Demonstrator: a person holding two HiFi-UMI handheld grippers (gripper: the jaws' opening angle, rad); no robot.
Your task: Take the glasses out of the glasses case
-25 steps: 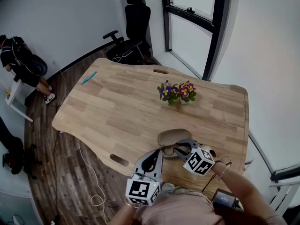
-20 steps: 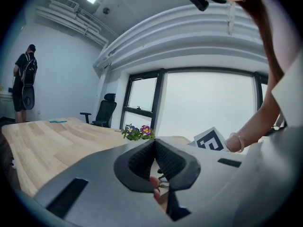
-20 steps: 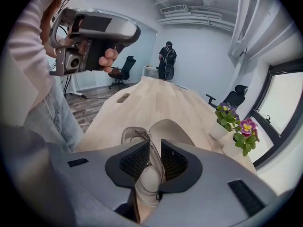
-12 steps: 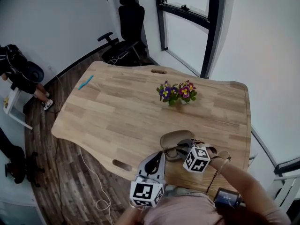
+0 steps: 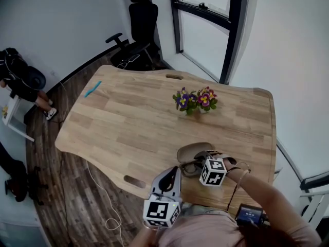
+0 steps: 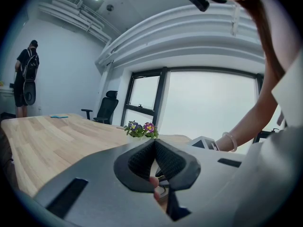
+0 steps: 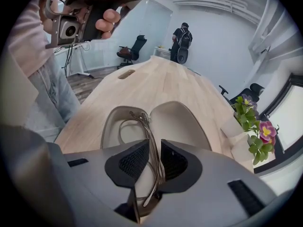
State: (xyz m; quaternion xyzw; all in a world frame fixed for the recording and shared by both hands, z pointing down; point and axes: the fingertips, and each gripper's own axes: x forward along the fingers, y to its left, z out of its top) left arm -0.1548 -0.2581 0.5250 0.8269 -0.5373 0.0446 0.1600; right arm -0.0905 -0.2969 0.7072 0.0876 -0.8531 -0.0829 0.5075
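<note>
Nudged left toward open glasses case [image 7: 180, 126] — right hand-held gripper [image 7: 154, 162] pinching glasses [image 7: 147, 136], front end inside case half on bench [image 5: 128, 117]; left hand-held gripper [image 6: 155, 162] pressed together.

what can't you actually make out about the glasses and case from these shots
Lower half of the glasses: right gripper view, behind the right gripper's own body.
Whether they touch the case: same view, the contact spot is covered by the jaws.
Glasses in the head view: too small, partly under the marker cube.
Case in the left gripper view: nearly all blocked by that gripper's body.
</note>
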